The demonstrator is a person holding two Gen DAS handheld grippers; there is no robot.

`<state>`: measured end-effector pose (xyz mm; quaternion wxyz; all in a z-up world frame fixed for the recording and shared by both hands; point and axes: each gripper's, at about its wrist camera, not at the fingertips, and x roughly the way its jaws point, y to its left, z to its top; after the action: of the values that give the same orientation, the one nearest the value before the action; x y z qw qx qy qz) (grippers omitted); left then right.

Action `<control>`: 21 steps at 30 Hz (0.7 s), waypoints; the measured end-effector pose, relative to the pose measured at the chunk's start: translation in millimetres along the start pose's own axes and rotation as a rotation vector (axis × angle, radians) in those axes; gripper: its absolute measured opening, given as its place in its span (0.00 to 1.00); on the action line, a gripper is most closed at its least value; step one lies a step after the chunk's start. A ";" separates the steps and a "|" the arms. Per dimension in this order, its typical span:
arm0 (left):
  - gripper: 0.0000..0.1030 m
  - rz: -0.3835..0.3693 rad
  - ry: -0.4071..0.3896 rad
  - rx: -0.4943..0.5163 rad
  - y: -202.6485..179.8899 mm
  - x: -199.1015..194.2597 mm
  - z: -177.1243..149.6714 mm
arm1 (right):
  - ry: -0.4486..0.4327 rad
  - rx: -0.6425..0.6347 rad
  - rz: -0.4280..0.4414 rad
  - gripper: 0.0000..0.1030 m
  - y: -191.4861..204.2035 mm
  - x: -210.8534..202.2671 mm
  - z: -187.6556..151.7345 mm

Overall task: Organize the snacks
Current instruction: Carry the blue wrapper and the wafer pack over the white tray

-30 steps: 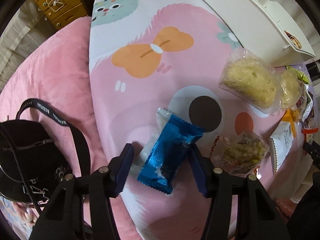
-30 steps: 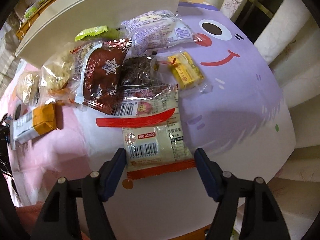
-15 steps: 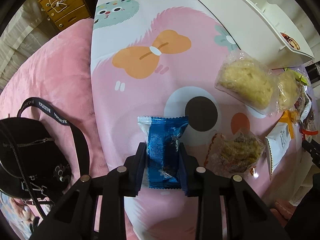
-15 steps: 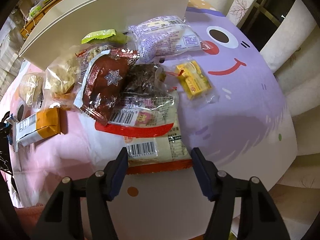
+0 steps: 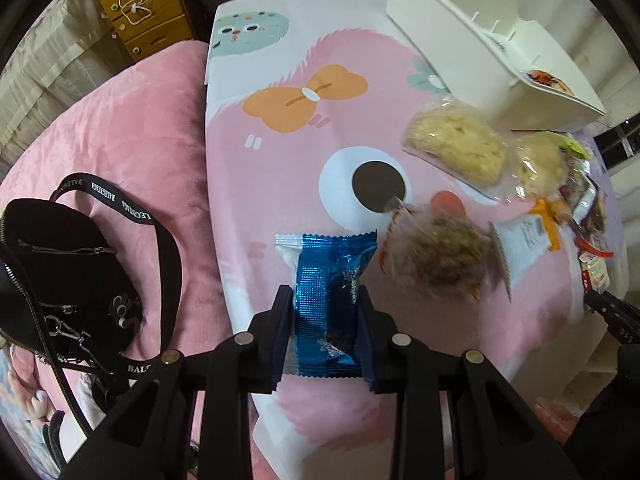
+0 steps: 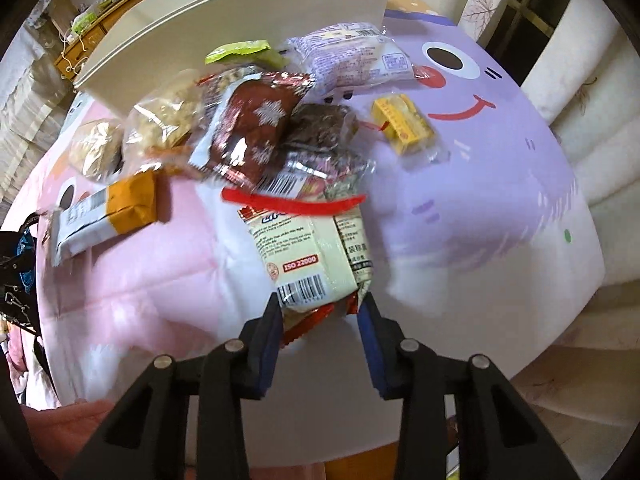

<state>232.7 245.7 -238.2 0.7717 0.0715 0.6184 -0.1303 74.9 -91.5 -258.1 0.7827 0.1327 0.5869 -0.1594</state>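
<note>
Left gripper (image 5: 325, 316): jaws clamped on the blue packet (image 5: 329, 304), which lies lengthwise between the pads over the pink table (image 5: 280, 152). Just right of it, a clear bag (image 5: 440, 256) of brown crumbly snack.

Right gripper (image 6: 320, 314): jaws pressed against the near end of the cream packet (image 6: 312, 256); far end tucked under the snack pile. White bin (image 6: 224, 28) sits behind the pile.

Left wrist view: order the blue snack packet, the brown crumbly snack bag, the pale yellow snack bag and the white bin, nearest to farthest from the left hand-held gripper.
1. Blue snack packet, clamped in the left hand-held gripper.
2. Brown crumbly snack bag, just ahead, right.
3. Pale yellow snack bag, farther right.
4. White bin, far right corner.
</note>
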 end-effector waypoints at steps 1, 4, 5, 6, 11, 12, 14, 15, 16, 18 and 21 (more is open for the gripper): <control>0.27 0.001 -0.008 0.008 -1.7 -6.2 -5.0 | -0.006 0.002 0.005 0.36 -0.1 -2.0 -3.4; 0.27 -0.004 -0.027 0.023 -5.5 -19.6 -14.0 | -0.033 0.011 0.019 0.35 -1.5 -10.6 -14.8; 0.27 -0.004 -0.036 0.028 -7.7 -25.3 -17.7 | -0.042 0.014 0.024 0.35 -1.9 -13.9 -18.4; 0.27 -0.002 -0.042 0.033 -10.8 -30.2 -20.8 | -0.058 0.016 0.030 0.35 -2.6 -19.1 -22.9; 0.27 -0.022 -0.065 0.073 -26.5 -52.6 -30.8 | -0.119 0.016 0.048 0.35 -0.6 -43.2 -39.1; 0.27 -0.029 -0.068 0.081 -31.3 -57.3 -32.7 | -0.133 0.017 0.051 0.35 -1.0 -49.2 -41.1; 0.27 -0.060 -0.077 0.104 -40.6 -66.5 -33.7 | -0.153 0.017 0.059 0.35 -2.7 -57.9 -43.0; 0.27 -0.080 -0.089 0.119 -46.3 -72.8 -34.2 | -0.165 0.016 0.063 0.36 -3.1 -63.8 -43.5; 0.27 -0.090 -0.095 0.129 -51.3 -77.4 -33.4 | -0.172 0.013 0.064 0.36 -5.3 -67.9 -39.6; 0.27 -0.117 -0.112 0.158 -62.8 -89.6 -31.6 | -0.193 0.005 0.065 0.36 -5.7 -74.2 -34.0; 0.27 -0.148 -0.131 0.185 -78.3 -103.0 -27.1 | -0.220 -0.014 0.068 0.36 -8.4 -84.2 -24.3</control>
<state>164.0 189.7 -140.1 0.7888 0.0876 0.5556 -0.2477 28.2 -81.7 -184.1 0.8481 0.1289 0.4938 -0.1424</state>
